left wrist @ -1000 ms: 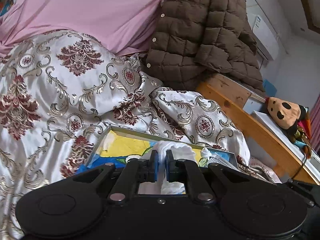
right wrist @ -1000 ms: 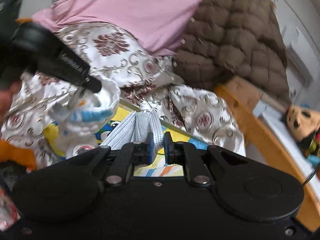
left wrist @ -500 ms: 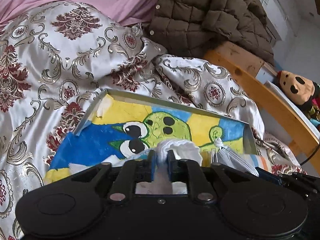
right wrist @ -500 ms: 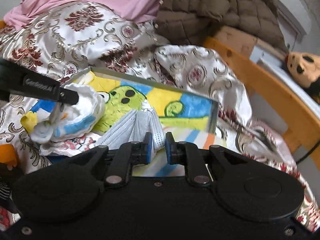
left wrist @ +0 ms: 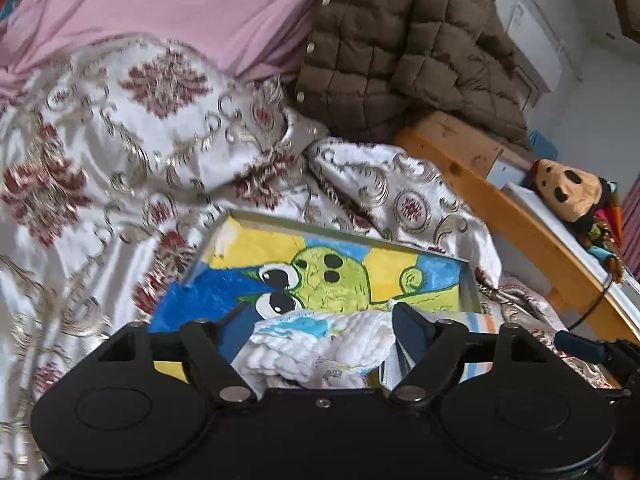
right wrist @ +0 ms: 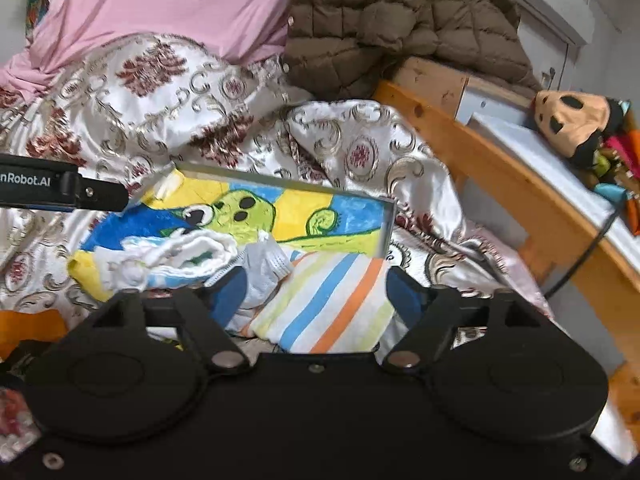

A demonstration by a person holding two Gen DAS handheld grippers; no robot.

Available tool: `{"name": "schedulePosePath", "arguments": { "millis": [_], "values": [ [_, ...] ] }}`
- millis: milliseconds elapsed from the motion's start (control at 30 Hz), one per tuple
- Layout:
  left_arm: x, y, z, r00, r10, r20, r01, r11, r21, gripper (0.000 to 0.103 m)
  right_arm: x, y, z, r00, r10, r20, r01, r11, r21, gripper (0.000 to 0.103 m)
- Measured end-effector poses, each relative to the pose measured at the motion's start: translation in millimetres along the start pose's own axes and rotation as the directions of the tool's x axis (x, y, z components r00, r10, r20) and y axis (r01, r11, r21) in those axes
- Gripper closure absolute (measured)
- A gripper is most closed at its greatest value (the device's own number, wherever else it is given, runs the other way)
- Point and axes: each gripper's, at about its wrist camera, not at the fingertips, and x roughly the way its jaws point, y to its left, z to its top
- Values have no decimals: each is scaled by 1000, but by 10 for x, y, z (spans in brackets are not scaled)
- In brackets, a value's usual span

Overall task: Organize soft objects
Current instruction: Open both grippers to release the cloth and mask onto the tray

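Now both jaws wide; white cloth (left wrist: 320,340) base hidden behind left gripper (left wrist: 322,320), mask (right wrist: 262,270) half-hidden

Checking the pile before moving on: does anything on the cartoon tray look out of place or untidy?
Yes. The pleated grey face mask lies crumpled between the bunched white-and-blue cloth and the folded striped towel, at the near edge of the painted cartoon tray, not laid flat.

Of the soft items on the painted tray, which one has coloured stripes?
The striped towel, banded orange, blue and green, lying nearest the right gripper. The white cloth and the face mask to its left have no such stripes.
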Motion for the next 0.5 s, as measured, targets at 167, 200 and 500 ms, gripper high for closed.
{"name": "schedulePosePath", "arguments": {
  "millis": [167, 200, 500],
  "values": [
    [-482, -49, -7, 999, 5, 45, -6, 999, 43, 8, -458, 46, 69, 999, 5, 47, -4, 1000, -18, 2],
    [-571, -57, -14, 998, 3, 56, -6, 999, 51, 6, -558, 59, 77, 998, 14, 56, -13, 1000, -15, 1],
    [-1382, -172, -191, 993, -1, 118, -15, 991, 133, 1, -1439, 209, 94, 994, 32, 107, -32, 999, 3, 1]
  ]
}}
